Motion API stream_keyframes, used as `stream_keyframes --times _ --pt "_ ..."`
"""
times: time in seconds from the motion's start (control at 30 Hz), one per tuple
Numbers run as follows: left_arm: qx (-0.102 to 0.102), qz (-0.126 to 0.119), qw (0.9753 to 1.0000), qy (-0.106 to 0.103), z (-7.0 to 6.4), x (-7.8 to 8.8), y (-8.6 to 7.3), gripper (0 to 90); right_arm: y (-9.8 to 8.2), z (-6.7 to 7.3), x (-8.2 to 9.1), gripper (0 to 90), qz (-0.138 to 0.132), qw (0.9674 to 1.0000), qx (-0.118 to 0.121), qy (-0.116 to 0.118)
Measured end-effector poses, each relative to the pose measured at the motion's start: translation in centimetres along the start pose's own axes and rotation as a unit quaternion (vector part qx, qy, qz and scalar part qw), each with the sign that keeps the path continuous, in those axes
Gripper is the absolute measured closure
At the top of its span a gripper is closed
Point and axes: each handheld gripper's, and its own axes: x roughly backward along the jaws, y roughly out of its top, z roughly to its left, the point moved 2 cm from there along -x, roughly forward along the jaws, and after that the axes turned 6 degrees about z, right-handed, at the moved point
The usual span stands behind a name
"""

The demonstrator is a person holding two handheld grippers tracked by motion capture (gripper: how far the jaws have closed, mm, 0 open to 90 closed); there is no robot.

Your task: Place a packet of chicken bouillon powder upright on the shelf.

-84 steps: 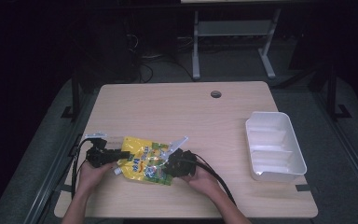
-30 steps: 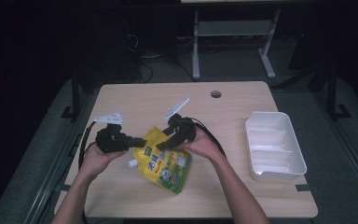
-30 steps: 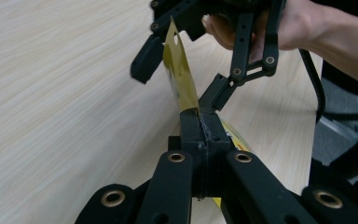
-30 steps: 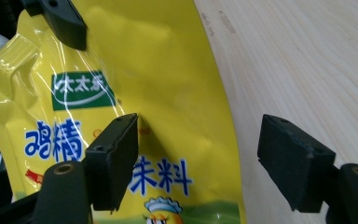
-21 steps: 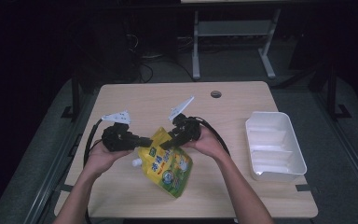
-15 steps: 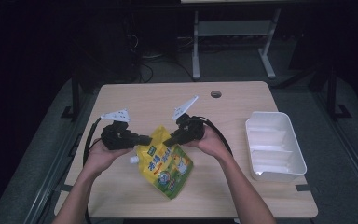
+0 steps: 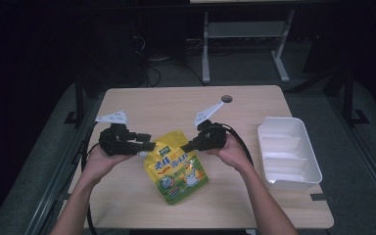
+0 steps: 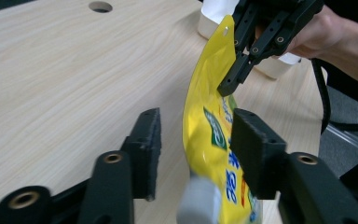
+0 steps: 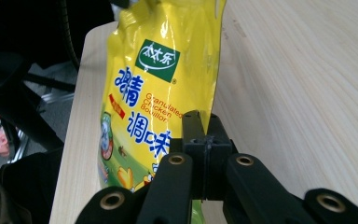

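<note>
The right gripper [image 7: 185, 146] was clamped on the yellow pouch's [image 7: 177, 169] edge. The left gripper [image 8: 193, 154], jaws just opened, stood apart around the pouch's spout end, with the white tray [image 7: 288, 152] beyond the right gripper.

The yellow pouch [image 9: 154, 93] bears all the readable print. In the right gripper view, a green badge near its top carries 3 white Chinese characters, "太太乐". Below that stand large blue Chinese characters, "鸡精" on the upper line and "调味" on the lower, the rest of that line hidden behind the fingers. Beside them, small red English print reads "Granulated Chicken Bouillon". A small red tag under the first blue characters is too small to read. In the left gripper view the pouch [image 8: 209, 126] shows the green badge and blue characters edge-on, not legible. In the high view the pouch [image 7: 178, 169] shows blue lettering, too small to read.
</note>
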Motion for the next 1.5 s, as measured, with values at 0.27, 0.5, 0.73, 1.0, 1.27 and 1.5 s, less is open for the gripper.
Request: stream_keyframes --times 0.27,0.5,0.73,1.0,1.27,1.5 --pt "0.002 0.012 0.9995 0.028 0.5 0.3 -1.8 37.7 -0.7 0.0 1.5 90.0 -0.038 0.9984 -0.022 -0.036" --pt "0.011 0.026 0.9995 0.014 0.7 -0.9 -3.7 37.5 -1.7 0.9 2.9 90.0 -0.09 0.9934 -0.035 -0.062" --pt "0.014 0.041 0.9988 -0.021 0.7 -3.0 -4.0 59.9 -2.2 2.5 2.9 89.5 -0.088 0.9951 -0.007 -0.044" --pt "-0.014 0.047 0.9982 -0.035 0.0 -3.6 -3.5 88.8 -2.4 3.1 1.8 86.0 -0.052 0.998 -0.005 -0.036" --pt "-0.024 0.053 0.9975 -0.04 -0.5 -4.0 -3.4 89.9 -2.1 2.8 0.8 85.4 -0.049 0.998 -0.024 -0.031" --pt "-0.026 0.046 0.9981 -0.031 -0.7 -3.6 -3.6 81.1 -2.1 2.8 1.2 89.5 -0.054 0.9978 -0.035 -0.016"
